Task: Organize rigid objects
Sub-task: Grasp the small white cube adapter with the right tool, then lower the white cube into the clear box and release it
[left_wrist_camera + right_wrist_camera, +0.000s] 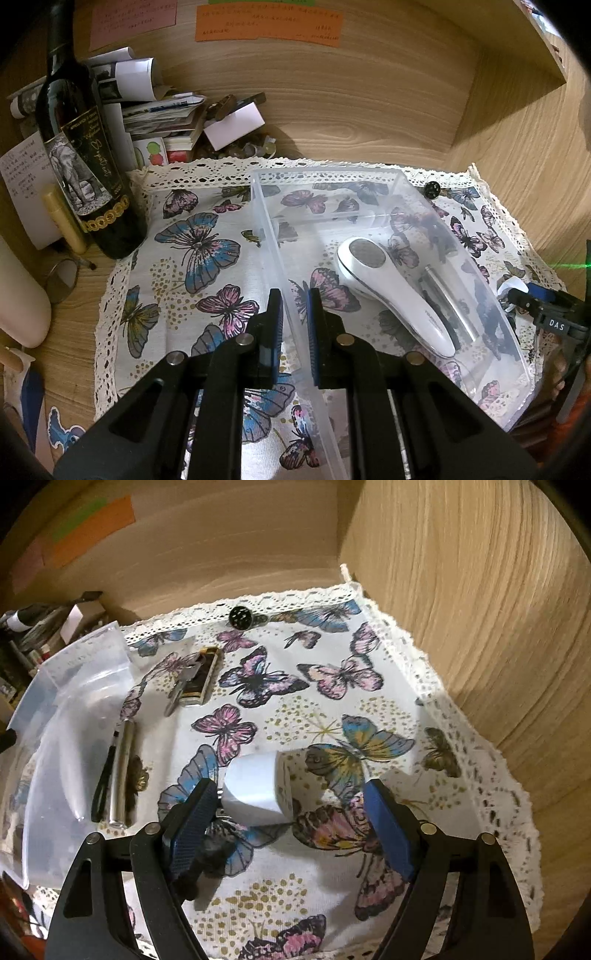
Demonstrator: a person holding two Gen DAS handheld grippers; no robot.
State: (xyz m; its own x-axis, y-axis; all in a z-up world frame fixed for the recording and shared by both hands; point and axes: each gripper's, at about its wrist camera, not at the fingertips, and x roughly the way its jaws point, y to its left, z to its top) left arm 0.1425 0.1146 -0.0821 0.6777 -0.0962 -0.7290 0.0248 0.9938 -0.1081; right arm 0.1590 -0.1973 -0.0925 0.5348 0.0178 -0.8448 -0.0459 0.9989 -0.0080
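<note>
My left gripper (294, 317) is shut on the left wall of a clear plastic box (266, 229) that sits on a butterfly-print cloth (192, 236). A white handheld device (395, 291) with a round metal face lies inside the box. My right gripper (290, 786) hangs open over the cloth (332, 672). A white plug adapter (255, 794) lies between its blue pads, close to the left pad (192, 819) and well apart from the right one. A silver cylinder (122, 771) with a black strap lies by the box's (55, 709) right side.
A black-and-gold folding tool (199, 679) and a small black round piece (240, 617) lie farther back on the cloth. A dark wine bottle (81, 166) and a pile of papers (147, 107) crowd the back left. Wooden panels wall in the back and right.
</note>
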